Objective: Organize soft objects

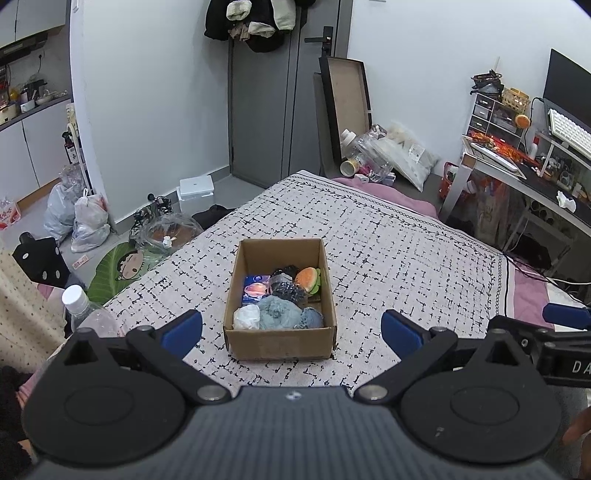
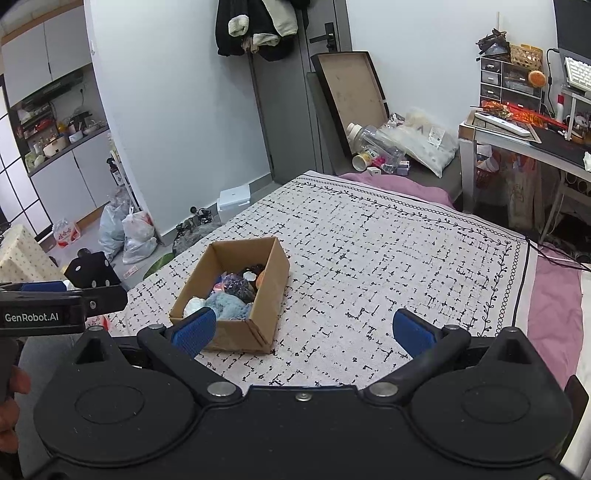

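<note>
A lived-in bedroom: patterned bedspread (image 1: pixel 388 236), clothes on the door (image 1: pixel 255 22), cluttered computer desk (image 1: pixel 524 166).

Box (image 1: pixel 280 341) on the bedspread (image 1: pixel 406 258), soft items (image 1: pixel 275 314) inside, desk (image 1: pixel 535 173) right, door (image 1: pixel 266 110) behind

Even, bright indoor light, soft shadows, sharp focus, strong fisheye bending at edges.

Cardboard box (image 1: pixel 279 341), open-topped, on a bed (image 1: pixel 388 251) with a white, black-flecked cover. Contents: white bundle (image 1: pixel 246 316) and pale blue fluffy piece (image 1: pixel 279 313) at the near wall; blue packet (image 1: pixel 255 287); dark glittery item (image 1: pixel 291 291); plush hamburger (image 1: pixel 308 279) by the right wall. Left tongs (image 1: pixel 291 330): blue pads wide apart, holding nothing, flanking the box's near end. Clear bottle (image 1: pixel 79 304), white cap, lower left.
</note>
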Available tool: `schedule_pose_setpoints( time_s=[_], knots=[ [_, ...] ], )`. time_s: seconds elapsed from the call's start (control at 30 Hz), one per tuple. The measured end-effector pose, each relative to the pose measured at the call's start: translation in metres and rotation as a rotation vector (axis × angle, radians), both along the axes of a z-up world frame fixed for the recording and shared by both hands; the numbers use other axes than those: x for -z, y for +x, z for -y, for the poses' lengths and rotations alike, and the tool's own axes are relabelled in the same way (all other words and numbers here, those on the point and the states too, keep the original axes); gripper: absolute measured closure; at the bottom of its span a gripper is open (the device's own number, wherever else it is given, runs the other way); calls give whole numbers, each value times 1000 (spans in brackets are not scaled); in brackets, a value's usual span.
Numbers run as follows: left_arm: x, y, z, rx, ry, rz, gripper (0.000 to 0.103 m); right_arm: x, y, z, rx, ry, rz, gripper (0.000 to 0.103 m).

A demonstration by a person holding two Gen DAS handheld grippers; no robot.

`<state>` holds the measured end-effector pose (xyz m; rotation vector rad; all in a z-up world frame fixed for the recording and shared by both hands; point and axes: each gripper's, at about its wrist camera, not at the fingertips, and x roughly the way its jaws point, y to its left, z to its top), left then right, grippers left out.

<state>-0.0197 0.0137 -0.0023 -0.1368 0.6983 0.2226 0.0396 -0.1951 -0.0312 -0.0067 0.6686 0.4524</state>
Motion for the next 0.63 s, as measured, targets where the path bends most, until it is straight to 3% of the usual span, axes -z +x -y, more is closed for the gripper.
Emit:
schedule_pose_setpoints(
  time_s=[0.63],
  knots=[
    [19, 10, -2, 19, -21, -40, 1, 18, 9, -11, 23, -14, -42, 0]
  ],
)
